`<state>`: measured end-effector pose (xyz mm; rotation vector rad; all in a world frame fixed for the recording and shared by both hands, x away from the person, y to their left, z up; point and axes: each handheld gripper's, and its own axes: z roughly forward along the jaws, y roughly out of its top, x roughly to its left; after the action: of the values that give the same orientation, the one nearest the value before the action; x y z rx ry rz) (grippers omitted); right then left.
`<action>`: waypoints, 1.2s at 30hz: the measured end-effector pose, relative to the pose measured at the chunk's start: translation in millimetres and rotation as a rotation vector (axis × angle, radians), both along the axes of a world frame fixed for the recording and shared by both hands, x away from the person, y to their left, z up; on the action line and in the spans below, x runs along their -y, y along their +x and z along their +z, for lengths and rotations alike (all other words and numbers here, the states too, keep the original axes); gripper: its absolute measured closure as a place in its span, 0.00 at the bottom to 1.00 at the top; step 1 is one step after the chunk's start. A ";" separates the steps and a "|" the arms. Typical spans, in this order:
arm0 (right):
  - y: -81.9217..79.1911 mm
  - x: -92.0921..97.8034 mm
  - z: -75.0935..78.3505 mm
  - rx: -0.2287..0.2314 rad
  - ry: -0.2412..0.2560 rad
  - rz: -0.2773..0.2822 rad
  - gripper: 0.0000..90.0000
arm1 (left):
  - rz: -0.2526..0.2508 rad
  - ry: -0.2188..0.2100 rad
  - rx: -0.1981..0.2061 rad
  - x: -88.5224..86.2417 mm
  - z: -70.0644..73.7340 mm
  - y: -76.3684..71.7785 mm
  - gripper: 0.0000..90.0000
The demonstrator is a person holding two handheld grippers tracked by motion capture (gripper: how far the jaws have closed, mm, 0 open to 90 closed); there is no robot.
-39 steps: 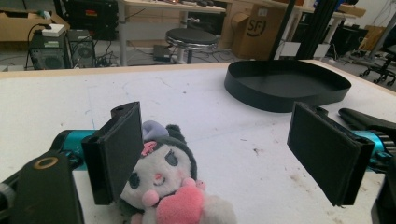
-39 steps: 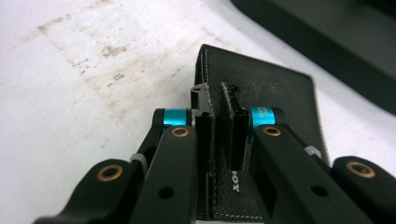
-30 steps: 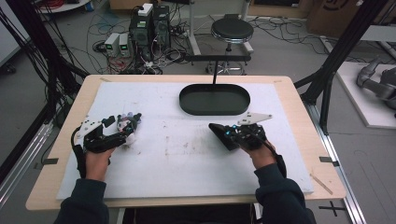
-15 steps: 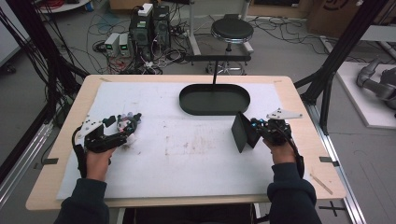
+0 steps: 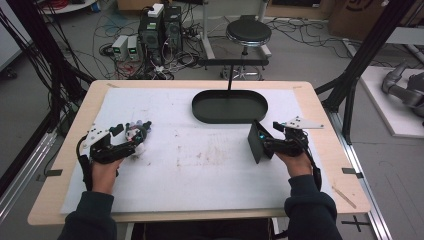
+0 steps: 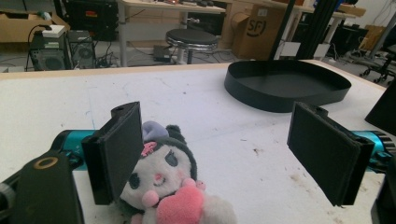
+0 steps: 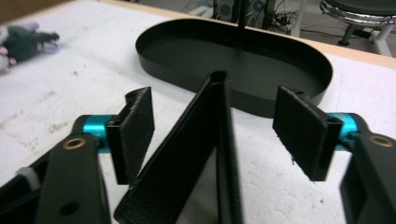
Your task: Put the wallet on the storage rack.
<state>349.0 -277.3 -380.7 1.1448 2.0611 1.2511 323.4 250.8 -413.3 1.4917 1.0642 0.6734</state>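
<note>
A small plush toy [image 6: 168, 182] with black ears and a pink heart lies on the white mat between the jaws of my left gripper [image 6: 215, 135], close against the left jaw; the jaws stand wide open. In the high view this left gripper [image 5: 129, 139] and the plush toy [image 5: 137, 131] are at the left of the mat. A black folded case [image 7: 201, 149] stands on edge like a tent between the open jaws of my right gripper [image 7: 215, 126], with neither pad on it. From above, the case [image 5: 256, 142] stands just left of the right gripper [image 5: 270, 144].
A black oval tray [image 5: 200, 106] sits at the far middle of the mat, beyond both grippers, with a thin black post rising behind it. The tray rim [image 7: 261, 105] is just past the case. A stool [image 5: 248, 31] and computers stand on the floor beyond the table.
The right hand has drawn back to the right, and the black case has gone from lying low at the gripper to standing on edge. The left gripper and plush stayed put.
</note>
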 end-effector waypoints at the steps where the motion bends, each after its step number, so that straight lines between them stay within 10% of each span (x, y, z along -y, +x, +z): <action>1: 0.6 -4.0 -1.9 -0.008 -0.023 0.002 0.30 | -0.003 0.002 0.001 0.1 0.0 0.2 0.20; 7: 6.7 -18.4 -15.4 -0.090 -0.135 0.020 0.33 | -0.005 0.000 0.001 0.8 -0.2 0.2 0.20; 14: 9.8 -14.5 -22.2 -0.127 -0.216 0.021 0.83 | -0.004 0.001 -0.002 -0.2 -0.6 -0.5 0.21; 17: 10.4 -14.9 -20.7 -0.130 -0.226 0.021 0.88 | -0.002 0.001 -0.003 0.0 -0.7 -0.5 0.21; 32: 31.3 -25.1 1.4 -0.020 -0.135 0.036 0.88 | -0.017 0.013 -0.006 3.8 -1.5 0.8 0.20; 36: 58.2 -25.2 13.0 0.005 -0.101 0.035 0.88 | -0.017 0.011 -0.003 4.0 -1.5 0.7 0.20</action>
<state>407.2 -252.1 -367.6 1.0639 2.1231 1.1503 324.0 246.8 -414.8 1.5104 1.0505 0.6661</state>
